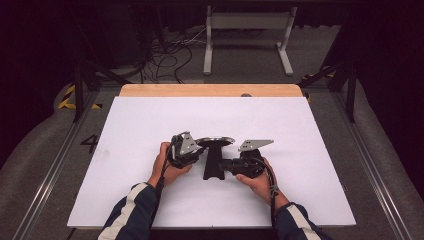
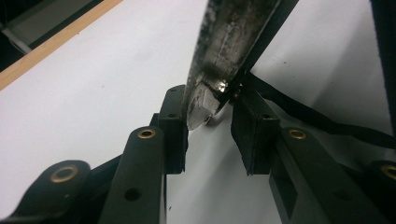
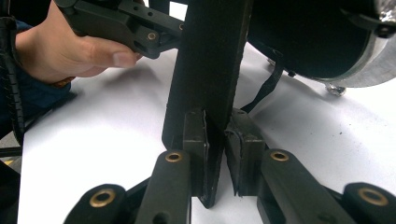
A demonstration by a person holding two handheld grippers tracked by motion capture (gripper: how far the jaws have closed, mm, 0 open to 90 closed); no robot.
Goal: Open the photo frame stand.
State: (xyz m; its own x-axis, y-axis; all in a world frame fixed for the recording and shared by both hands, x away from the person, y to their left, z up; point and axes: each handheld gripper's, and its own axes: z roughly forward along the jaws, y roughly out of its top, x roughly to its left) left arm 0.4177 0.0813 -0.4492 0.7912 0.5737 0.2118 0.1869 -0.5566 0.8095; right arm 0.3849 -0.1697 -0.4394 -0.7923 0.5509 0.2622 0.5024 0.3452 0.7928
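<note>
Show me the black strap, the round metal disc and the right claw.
black strap (image 3: 205, 70), right gripper view, its flat middle
round metal disc (image 1: 216, 141), high view, its top face
right claw (image 3: 215, 154), right gripper view, midway between its fingertips

two grippers (image 1: 186, 150) (image 1: 239, 164), one black stand (image 1: 214, 160), one white table (image 1: 150, 125)

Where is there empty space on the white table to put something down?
The white sheet is bare along its far part by the wooden edge, and at both sides. The near middle is crowded: both hands hold tools on the black stand.
</note>
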